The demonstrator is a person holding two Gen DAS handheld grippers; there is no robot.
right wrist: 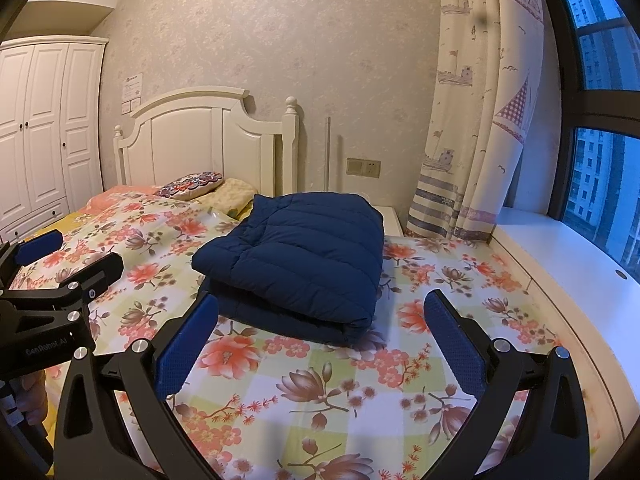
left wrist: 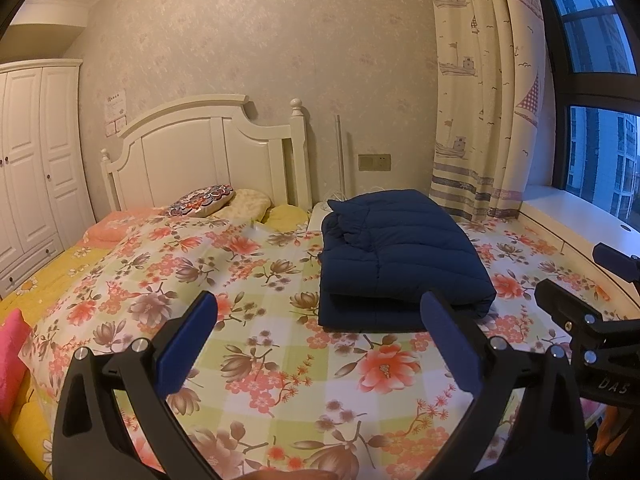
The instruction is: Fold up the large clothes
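Note:
A navy quilted down jacket (left wrist: 400, 256) lies folded into a thick rectangular stack on the floral bed sheet (left wrist: 248, 280), toward the window side. In the right wrist view the same jacket (right wrist: 296, 260) sits just beyond my fingers. My left gripper (left wrist: 320, 308) hangs open above the sheet, short of the jacket's near edge, holding nothing. My right gripper (right wrist: 320, 308) is open too, empty, a little in front of the stack. Each view catches the other gripper at its edge: the right gripper (left wrist: 580, 280) and the left gripper (right wrist: 68, 256).
A white headboard (left wrist: 208, 152) and several pillows (left wrist: 224, 204) stand at the bed's far end. A white wardrobe (left wrist: 32, 168) is at the left. A sailboat curtain (left wrist: 488, 100), a white sill (right wrist: 568, 264) and the window border the right side. A pink cloth (left wrist: 12, 352) lies at the left edge.

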